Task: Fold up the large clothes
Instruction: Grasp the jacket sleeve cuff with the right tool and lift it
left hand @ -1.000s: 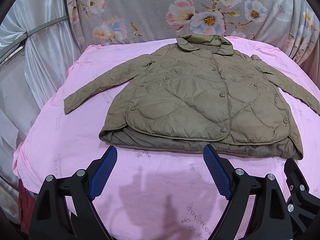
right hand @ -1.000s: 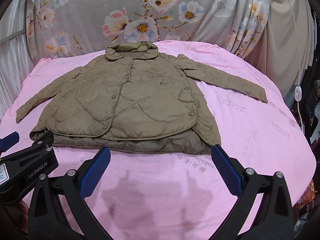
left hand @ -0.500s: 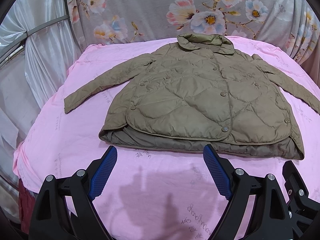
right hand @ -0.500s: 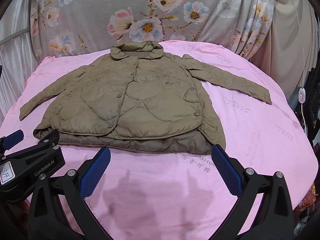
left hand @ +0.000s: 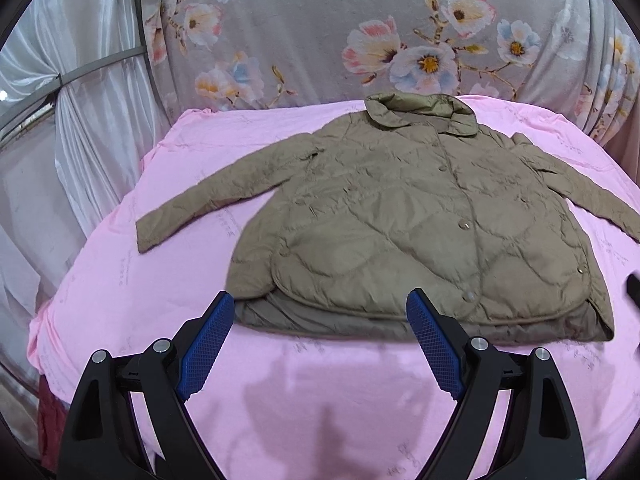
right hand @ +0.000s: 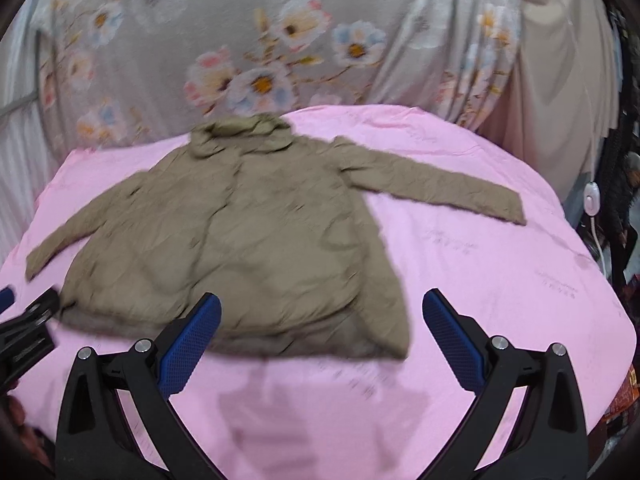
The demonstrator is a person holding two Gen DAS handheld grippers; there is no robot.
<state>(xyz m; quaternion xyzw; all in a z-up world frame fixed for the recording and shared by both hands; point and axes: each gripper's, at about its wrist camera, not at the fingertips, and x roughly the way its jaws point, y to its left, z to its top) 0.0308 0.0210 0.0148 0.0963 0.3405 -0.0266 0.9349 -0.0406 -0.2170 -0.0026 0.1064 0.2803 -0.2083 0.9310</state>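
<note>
An olive quilted jacket (left hand: pixel 404 224) lies flat and buttoned on a pink sheet (left hand: pixel 320 392), collar at the far side, both sleeves spread out. It also shows in the right wrist view (right hand: pixel 248 248), blurred. My left gripper (left hand: pixel 320 300) is open and empty, hovering just in front of the jacket's near hem. My right gripper (right hand: pixel 322 300) is open and empty, over the hem's right part. The left gripper's body (right hand: pixel 24 328) shows at the left edge of the right wrist view.
The pink sheet covers a rounded table that drops off at left, right and near edges. A floral grey curtain (left hand: pixel 360 32) hangs behind. White drapes (left hand: pixel 60 128) stand at left. A white cable with switch (right hand: pixel 591 200) hangs at far right.
Both grippers have moved forward toward the jacket's hem, and the right one has swung to the right. Both stay open. The jacket has not moved.
</note>
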